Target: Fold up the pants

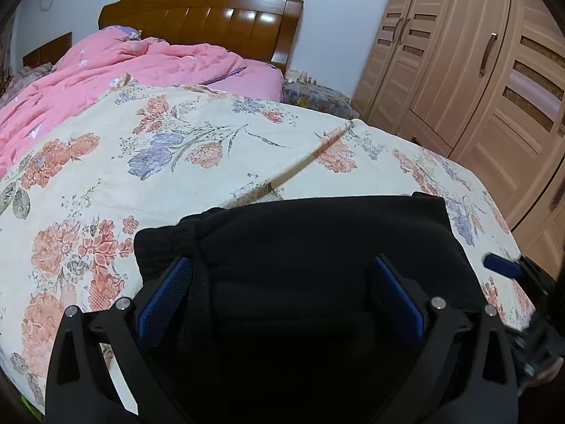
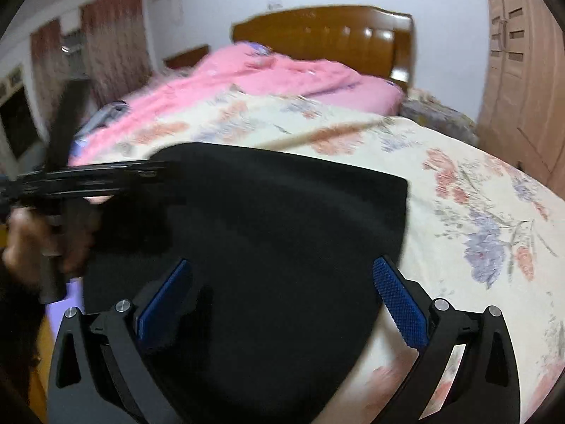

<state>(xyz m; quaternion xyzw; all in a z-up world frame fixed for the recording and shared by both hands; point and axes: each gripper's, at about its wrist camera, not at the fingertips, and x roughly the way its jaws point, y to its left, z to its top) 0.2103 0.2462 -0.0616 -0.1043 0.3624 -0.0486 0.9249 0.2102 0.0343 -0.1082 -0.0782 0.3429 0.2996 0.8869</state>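
Black pants point(image 1: 310, 247) lie folded into a compact block on the floral bedspread point(image 1: 141, 162), near the bed's front edge. My left gripper point(image 1: 282, 275) is open, its blue pads spread above the pants and holding nothing. My right gripper point(image 2: 282, 279) is open too, hovering over the same black pants point(image 2: 282, 219), empty. The right gripper's blue fingertip point(image 1: 501, 265) shows at the right edge of the left wrist view. The left gripper and the hand holding it point(image 2: 70, 190) show blurred at the left of the right wrist view.
A pink quilt point(image 1: 106, 70) is bunched at the bed's head by the wooden headboard point(image 1: 212, 14). A wardrobe point(image 1: 476, 70) stands along the right. A small bedside stand point(image 1: 314, 95) sits between bed and wardrobe. Curtains point(image 2: 106, 35) hang at the far left.
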